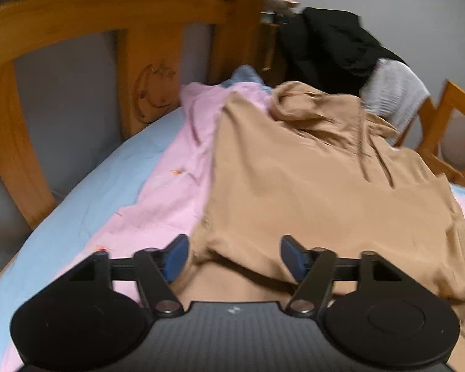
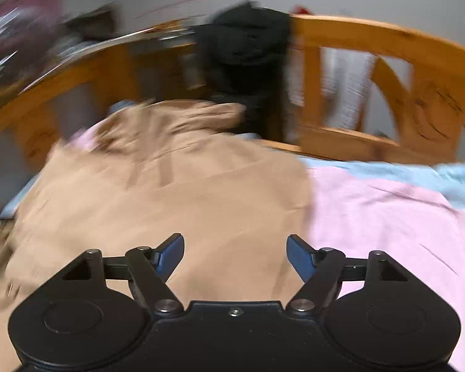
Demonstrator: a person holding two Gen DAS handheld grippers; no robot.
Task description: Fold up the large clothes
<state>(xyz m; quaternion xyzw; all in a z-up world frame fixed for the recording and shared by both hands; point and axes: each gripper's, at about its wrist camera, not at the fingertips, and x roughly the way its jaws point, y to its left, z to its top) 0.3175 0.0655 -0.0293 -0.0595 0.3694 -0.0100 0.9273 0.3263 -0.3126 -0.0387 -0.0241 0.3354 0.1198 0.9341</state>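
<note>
a wooden bed frame (image 1: 152, 62) with curved rails and a carved moon on one post takes up most of both views, and its mattress carries a light blue sheet (image 1: 86, 204). over the sheet lies a pink cover (image 1: 170, 198), rumpled toward the headboard. the tan garment (image 1: 310, 186) is spread on top of that pink cover in the middle of the bed, its bunched upper end (hood or collar, hard to say which) pointing toward the rails, with creases running across the body and one edge loosely turned over on the right side of the left wrist view. a black garment (image 1: 331, 46) hangs over the corner of the frame, with a piece of white cloth (image 1: 393, 93) just beside it. the left hand-held gripper (image 1: 232, 259) hangs over the near edge of the tan garment, its jaws spread wide with only loose fabric lying below the blue pads, nothing pinched. the right hand-held gripper (image 2: 235, 257) is likewise spread wide above the tan cloth, close to where it meets the pink cover, gripping nothing; that view is heavily blurred.
</note>
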